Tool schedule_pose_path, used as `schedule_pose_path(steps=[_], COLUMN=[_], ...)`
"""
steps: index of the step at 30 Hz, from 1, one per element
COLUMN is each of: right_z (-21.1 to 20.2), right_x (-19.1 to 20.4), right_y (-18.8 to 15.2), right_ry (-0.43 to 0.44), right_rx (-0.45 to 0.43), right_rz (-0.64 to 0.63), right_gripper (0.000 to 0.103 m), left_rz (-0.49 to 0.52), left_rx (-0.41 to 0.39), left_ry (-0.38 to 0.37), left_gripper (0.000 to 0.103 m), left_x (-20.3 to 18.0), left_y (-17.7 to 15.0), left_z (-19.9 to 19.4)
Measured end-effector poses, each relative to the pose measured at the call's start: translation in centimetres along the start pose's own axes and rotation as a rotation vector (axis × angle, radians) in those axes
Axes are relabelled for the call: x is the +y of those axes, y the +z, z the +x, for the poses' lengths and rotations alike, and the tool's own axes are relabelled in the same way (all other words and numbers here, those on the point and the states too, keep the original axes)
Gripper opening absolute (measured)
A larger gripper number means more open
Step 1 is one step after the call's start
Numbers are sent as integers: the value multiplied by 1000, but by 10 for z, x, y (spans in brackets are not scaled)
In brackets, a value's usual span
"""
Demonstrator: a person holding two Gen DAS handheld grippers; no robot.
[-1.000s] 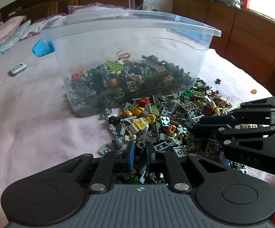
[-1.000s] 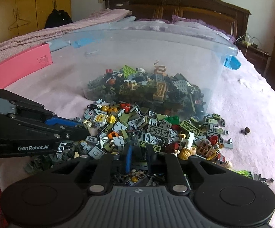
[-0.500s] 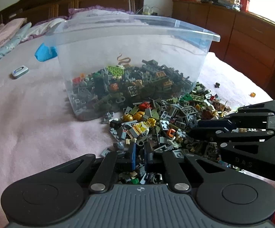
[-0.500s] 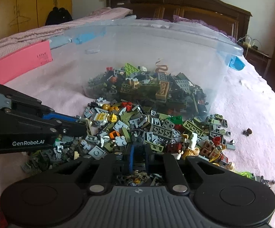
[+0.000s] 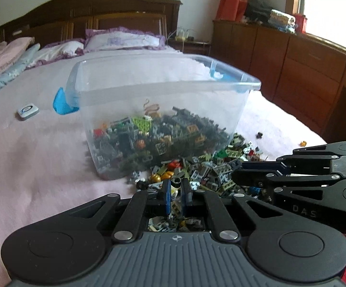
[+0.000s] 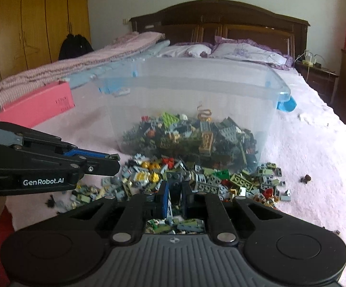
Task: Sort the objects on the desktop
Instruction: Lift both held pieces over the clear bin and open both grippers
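A clear plastic bin [image 5: 163, 91] [image 6: 196, 88] part-filled with toy bricks stands on the pink bed. A heap of loose bricks [image 5: 204, 169] [image 6: 204, 177] lies in front of it. My left gripper [image 5: 175, 191] is shut on a small dark round brick [image 5: 177, 181], lifted above the heap's near edge; it also shows in the right wrist view [image 6: 115, 161]. My right gripper [image 6: 174, 191] is shut on a dark blue-grey brick [image 6: 174, 179], lifted over the heap; it also shows in the left wrist view [image 5: 237, 169].
A pink box [image 6: 36, 105] lies left of the bin. A small white device [image 5: 27, 111] lies on the bedspread. Stray bricks [image 6: 305, 179] [image 5: 259, 135] lie on the right. A wooden headboard [image 6: 220, 24] and cabinets [image 5: 292, 57] border the bed.
Both grippers have risen off the brick heap and pulled back a little, each with a brick between its fingers. The bin now appears lower and farther in both views.
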State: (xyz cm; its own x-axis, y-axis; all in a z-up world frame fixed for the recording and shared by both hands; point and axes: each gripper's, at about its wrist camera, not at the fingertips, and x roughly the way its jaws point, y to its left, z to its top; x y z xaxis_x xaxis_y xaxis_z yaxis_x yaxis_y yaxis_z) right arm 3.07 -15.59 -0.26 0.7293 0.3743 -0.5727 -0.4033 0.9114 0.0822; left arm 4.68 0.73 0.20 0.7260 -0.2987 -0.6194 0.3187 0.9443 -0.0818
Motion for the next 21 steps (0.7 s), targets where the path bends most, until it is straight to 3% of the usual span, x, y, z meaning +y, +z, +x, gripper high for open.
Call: schedule_pose_path(steps=[11, 21], right_z=[-32, -44], right_x=[-6, -12], right_y=[25, 92], right_ry=[8, 5], right_rx=[-103, -217], right_rz=[32, -74], right_gripper=[12, 12], left_rz=[26, 99], left_rx=[-98, -201], left_ry=[-27, -15], left_gripper=[10, 10], left_x=[-12, -5], left_y=[30, 97], left_z=[-17, -10])
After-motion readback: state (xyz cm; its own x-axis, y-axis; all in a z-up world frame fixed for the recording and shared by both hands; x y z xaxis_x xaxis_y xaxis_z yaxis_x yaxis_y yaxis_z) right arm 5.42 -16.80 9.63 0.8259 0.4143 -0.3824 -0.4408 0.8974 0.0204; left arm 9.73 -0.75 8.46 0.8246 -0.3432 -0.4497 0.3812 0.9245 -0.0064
